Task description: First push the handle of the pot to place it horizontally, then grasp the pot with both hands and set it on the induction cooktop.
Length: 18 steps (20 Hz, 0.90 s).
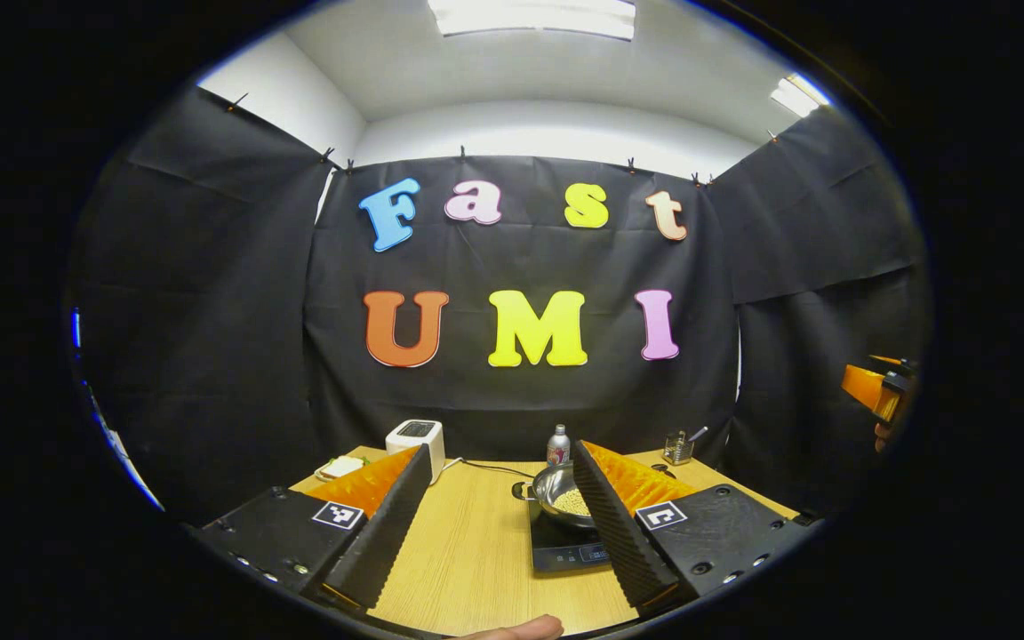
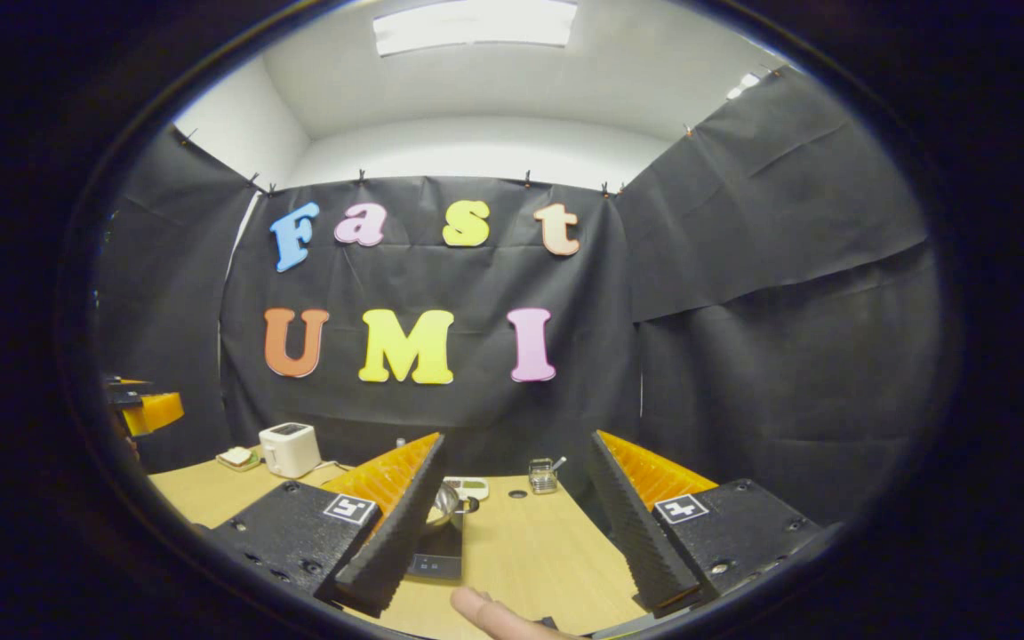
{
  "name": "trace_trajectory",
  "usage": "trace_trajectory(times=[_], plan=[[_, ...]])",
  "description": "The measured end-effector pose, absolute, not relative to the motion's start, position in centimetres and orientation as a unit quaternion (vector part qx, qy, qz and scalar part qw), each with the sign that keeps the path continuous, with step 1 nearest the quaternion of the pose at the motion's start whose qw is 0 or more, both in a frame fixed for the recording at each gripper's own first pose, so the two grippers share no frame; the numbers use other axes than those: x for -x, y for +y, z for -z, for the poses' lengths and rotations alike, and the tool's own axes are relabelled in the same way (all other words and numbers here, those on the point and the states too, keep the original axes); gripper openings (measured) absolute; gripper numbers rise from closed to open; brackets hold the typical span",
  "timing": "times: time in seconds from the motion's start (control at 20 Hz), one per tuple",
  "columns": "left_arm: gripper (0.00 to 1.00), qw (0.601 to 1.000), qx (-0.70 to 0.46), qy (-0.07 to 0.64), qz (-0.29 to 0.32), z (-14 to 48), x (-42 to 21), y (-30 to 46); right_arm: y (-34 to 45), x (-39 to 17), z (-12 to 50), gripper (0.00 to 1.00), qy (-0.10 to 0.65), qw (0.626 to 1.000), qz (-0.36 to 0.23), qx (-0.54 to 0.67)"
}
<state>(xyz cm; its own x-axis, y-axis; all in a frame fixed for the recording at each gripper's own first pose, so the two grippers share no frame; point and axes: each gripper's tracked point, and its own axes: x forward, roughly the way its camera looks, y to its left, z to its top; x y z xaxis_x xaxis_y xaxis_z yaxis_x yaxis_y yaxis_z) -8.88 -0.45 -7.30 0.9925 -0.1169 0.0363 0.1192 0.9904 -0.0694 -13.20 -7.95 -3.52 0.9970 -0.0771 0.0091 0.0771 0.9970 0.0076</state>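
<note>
A steel pot (image 1: 556,494) with pale grains inside sits on the black induction cooktop (image 1: 561,553) at the middle of the table. A small side handle (image 1: 522,490) points left, and my right finger covers the pot's right side. My left gripper (image 1: 503,452) is open, held back from the pot with nothing between its fingers. In the right gripper view the pot (image 2: 444,503) and cooktop (image 2: 437,562) peek out beside the left finger. My right gripper (image 2: 516,440) is open and holds nothing. Each gripper shows orange at the other view's edge (image 1: 872,389) (image 2: 146,411).
On the wooden table (image 1: 468,551) stand a white toaster (image 1: 416,438) with its cord, a small plate (image 1: 340,467) at the back left, a bottle (image 1: 558,444) behind the pot, and a utensil holder (image 1: 679,447) at the back right. A fingertip (image 1: 521,628) shows at the bottom.
</note>
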Motion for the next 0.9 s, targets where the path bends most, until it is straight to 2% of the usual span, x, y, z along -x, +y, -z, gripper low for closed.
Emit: trace_trajectory(times=[0.3, 0.35, 0.4, 0.45, 0.55, 0.6, 0.7, 0.75, 0.8, 0.85, 0.9], plan=[[0.95, 0.998, 0.034, -0.021, 0.056, 7.3, 8.7, -0.6, -8.3, 12.7, 4.5, 0.97, 0.005, 0.999, 0.037, -0.006], [0.84, 0.998, 0.033, -0.018, 0.055, 7.5, 8.6, -0.5, -8.3, 12.6, 4.6, 0.97, 0.006, 0.999, 0.035, -0.008], [0.84, 0.998, 0.034, -0.018, 0.055, 7.6, 8.6, -0.5, -8.2, 12.6, 4.7, 0.97, 0.006, 0.999, 0.032, -0.007], [0.95, 0.998, 0.035, -0.020, 0.057, 7.5, 8.6, -0.7, -8.3, 12.7, 4.8, 0.97, 0.006, 0.999, 0.031, -0.006], [0.95, 0.997, 0.037, -0.021, 0.060, 7.4, 8.7, -0.8, -8.2, 12.8, 4.7, 0.97, 0.004, 1.000, 0.028, -0.008], [0.84, 0.997, 0.037, -0.021, 0.062, 7.4, 8.7, -0.9, -8.2, 12.8, 4.7, 0.97, 0.004, 1.000, 0.027, -0.008], [0.84, 0.997, 0.037, -0.023, 0.064, 7.3, 8.8, -1.0, -8.2, 12.8, 4.8, 0.96, 0.003, 1.000, 0.025, -0.010], [0.95, 0.997, 0.037, -0.024, 0.064, 7.2, 8.7, -0.9, -8.2, 12.8, 4.9, 0.99, 0.003, 1.000, 0.024, -0.010], [0.95, 0.997, 0.037, -0.025, 0.065, 7.3, 8.7, -1.1, -8.2, 12.8, 5.0, 0.96, 0.003, 1.000, 0.022, -0.011], [0.84, 0.997, 0.036, -0.025, 0.066, 7.2, 8.7, -1.2, -8.3, 12.7, 5.1, 0.96, 0.004, 1.000, 0.022, -0.011], [0.95, 0.997, 0.036, -0.025, 0.067, 7.2, 8.8, -1.1, -8.3, 12.7, 5.2, 0.96, 0.005, 1.000, 0.022, -0.011]])
